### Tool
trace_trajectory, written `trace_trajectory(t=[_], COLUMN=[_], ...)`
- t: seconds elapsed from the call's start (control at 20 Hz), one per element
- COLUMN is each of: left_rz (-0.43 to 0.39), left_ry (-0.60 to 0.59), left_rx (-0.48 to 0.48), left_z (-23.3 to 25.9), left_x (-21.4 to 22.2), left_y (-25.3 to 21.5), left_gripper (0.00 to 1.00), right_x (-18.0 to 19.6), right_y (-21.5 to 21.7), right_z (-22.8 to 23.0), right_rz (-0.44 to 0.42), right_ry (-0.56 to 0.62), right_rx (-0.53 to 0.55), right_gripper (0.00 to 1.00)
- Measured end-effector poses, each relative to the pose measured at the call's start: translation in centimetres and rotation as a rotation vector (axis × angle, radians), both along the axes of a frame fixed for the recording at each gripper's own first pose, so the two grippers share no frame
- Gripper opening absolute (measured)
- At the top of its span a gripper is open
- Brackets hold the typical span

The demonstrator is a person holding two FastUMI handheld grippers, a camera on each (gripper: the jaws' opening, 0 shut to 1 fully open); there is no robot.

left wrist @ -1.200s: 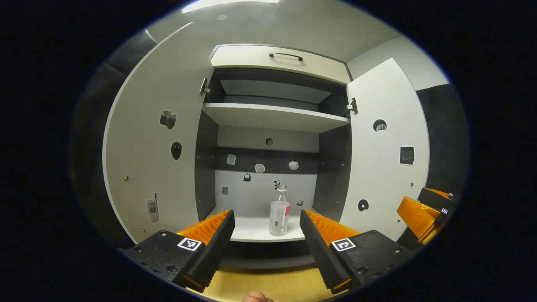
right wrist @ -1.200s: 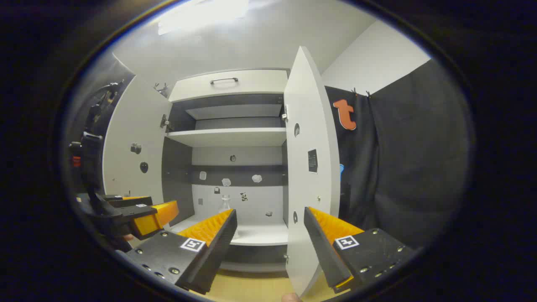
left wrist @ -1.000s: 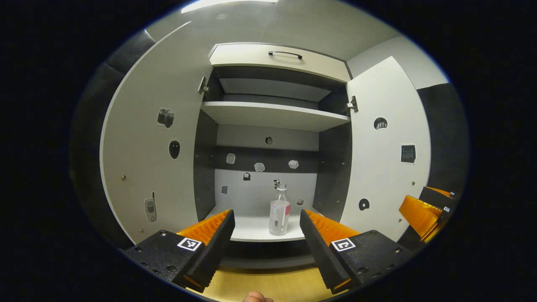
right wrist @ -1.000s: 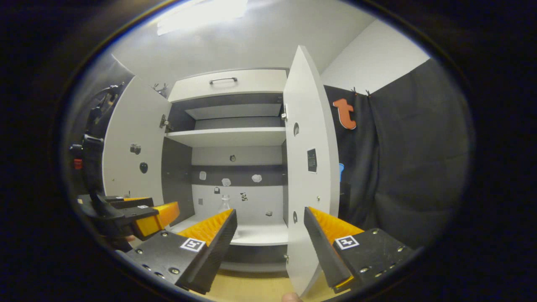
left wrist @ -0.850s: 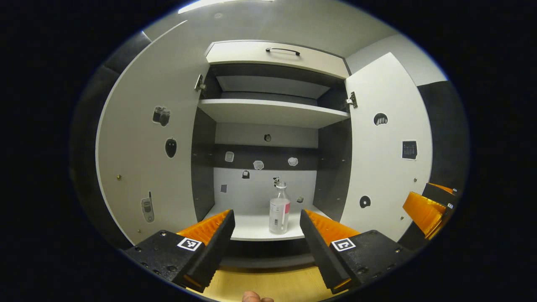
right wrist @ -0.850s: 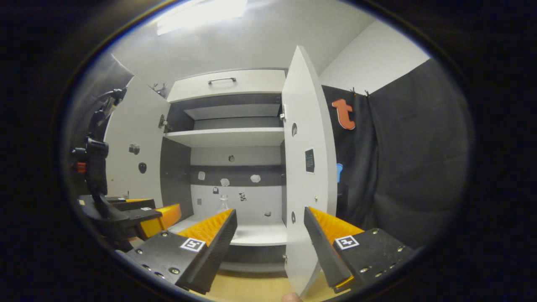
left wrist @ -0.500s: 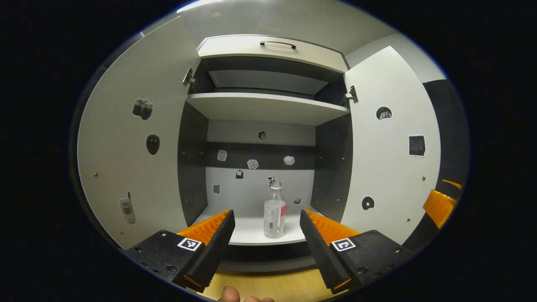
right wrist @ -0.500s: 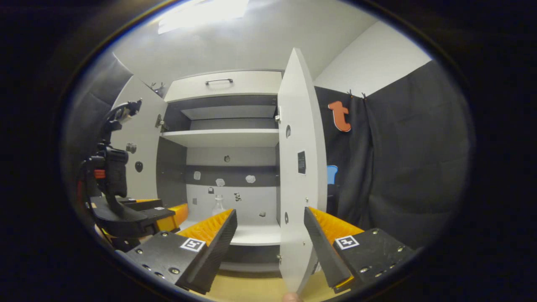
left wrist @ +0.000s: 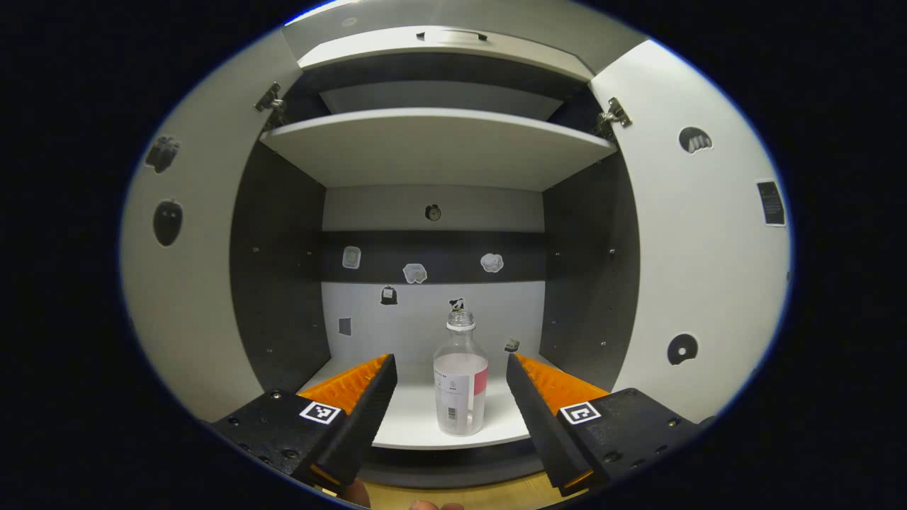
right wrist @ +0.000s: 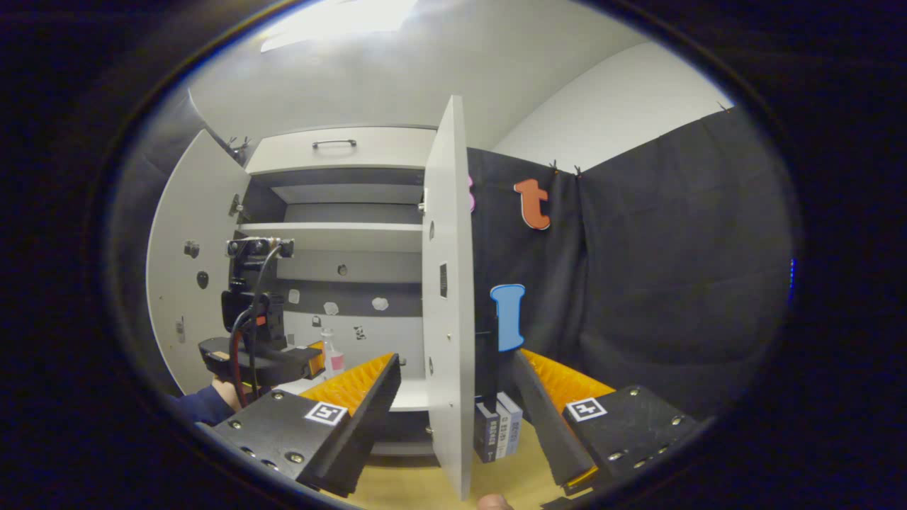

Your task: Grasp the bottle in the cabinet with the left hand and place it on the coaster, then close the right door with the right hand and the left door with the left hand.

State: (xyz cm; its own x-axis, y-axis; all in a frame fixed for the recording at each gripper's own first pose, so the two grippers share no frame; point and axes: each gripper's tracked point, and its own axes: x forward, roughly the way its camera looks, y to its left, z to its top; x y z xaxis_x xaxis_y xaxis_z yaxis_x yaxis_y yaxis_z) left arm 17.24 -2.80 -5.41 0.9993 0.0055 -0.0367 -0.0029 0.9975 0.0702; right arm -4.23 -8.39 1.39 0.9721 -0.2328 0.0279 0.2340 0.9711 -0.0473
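Your cabinet (left wrist: 439,149) stands open ahead of your left gripper (left wrist: 448,397), with a white shelf across its upper part and small stickers on the back panel. The left door (left wrist: 191,283) is swung out beyond your left finger and the right door (left wrist: 701,269) beyond your right finger. In the right gripper view, the right door (right wrist: 448,297) is seen edge-on, its lower edge standing between the two fingers of your right gripper (right wrist: 457,418). Small boxes (right wrist: 498,427) sit on the wooden surface (right wrist: 425,489) just inside the right finger, behind that door.

Your left gripper's fingers are spread wide and grip nothing. The bottle (left wrist: 460,379) stands upright on the cabinet's bottom shelf (left wrist: 418,425), ahead of the fingers and centred in the gap between them, not touched by either. It is clear, uncapped, with a white and pink label.

Your right gripper's fingers are likewise wide apart and hold nothing. In its view your left gripper (right wrist: 283,361) reaches into the cabinet beyond the left finger, the bottle (right wrist: 329,358) just past it.
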Motion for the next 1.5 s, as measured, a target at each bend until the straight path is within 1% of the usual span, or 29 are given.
trace_trajectory(t=[0.05,0.1,0.15,0.2,0.3,0.4,0.55,0.6,0.65,0.7,0.75,0.95,1.0,1.1,1.2,1.25,1.3,1.5], left_rz=[0.009,0.017,0.025,0.033,0.046,0.069,0.072,0.073,0.083,0.077,0.074,0.057,0.054,0.041,0.023,0.014,0.007,-0.013], left_ry=[0.007,0.014,0.026,0.035,0.041,0.054,0.084,0.091,0.086,0.091,0.096,0.106,0.107,0.098,0.086,0.081,0.076,0.069], left_rx=[0.005,0.009,0.012,0.015,0.013,0.011,-0.032,-0.044,-0.036,-0.034,-0.033,-0.046,-0.043,-0.038,-0.037,-0.036,-0.034,-0.026], left_z=[-0.5,-1.0,-1.7,-2.3,-2.8,-3.4,-4.5,-4.8,-4.7,-4.7,-4.8,-4.3,-4.1,-3.2,-2.3,-1.9,-1.5,-1.4], left_x=[1.2,2.3,3.2,4.1,5.9,7.2,8.3,8.6,8.6,8.7,8.5,7.3,6.9,6.0,3.7,2.6,1.5,-3.0], left_y=[0.1,0.1,0.2,0.3,0.2,0.6,0.7,0.7,1.1,0.9,0.9,0.9,1.0,1.0,0.9,0.8,0.8,1.1], left_gripper=[0.96,0.96,0.96,0.96,0.96,0.96,0.97,0.94,0.86,0.77,0.77,0.77,0.77,0.77,0.77,0.77,0.77,0.75], right_x=[-0.4,-0.8,-1.0,-1.3,-1.7,-1.9,-2.1,-2.2,-2.2,-2.2,-2.1,-2.0,-1.9,-1.9,-1.8,-1.7,-1.7,-1.4], right_y=[-0.6,-1.2,-1.8,-2.2,-3.0,-3.5,-3.7,-3.7,-3.6,-3.6,-3.5,-3.3,-3.1,-2.7,-2.4,-2.3,-2.1,-1.8], right_z=[0.2,0.3,0.3,0.4,0.5,0.3,0.1,0.2,0.2,0.2,0.2,0.5,0.6,0.7,0.6,0.6,0.6,0.7], right_rz=[-0.020,-0.040,-0.058,-0.074,-0.102,-0.118,-0.129,-0.129,-0.126,-0.122,-0.117,-0.088,-0.076,-0.056,-0.035,-0.022,-0.008,0.036], right_ry=[0.001,0.001,-0.002,-0.005,-0.007,-0.003,0.005,0.004,0.004,0.005,0.005,-0.005,-0.008,-0.012,-0.008,-0.006,-0.005,-0.007], right_rx=[-0.006,-0.012,-0.018,-0.023,-0.028,-0.029,-0.031,-0.034,-0.036,-0.038,-0.038,-0.022,-0.015,-0.013,-0.013,-0.012,-0.011,-0.019], right_gripper=[0.96,0.94,0.94,0.96,0.96,0.94,0.94,0.94,0.96,0.96,0.94,0.94,0.96,0.96,0.96,0.94,0.96,0.96])
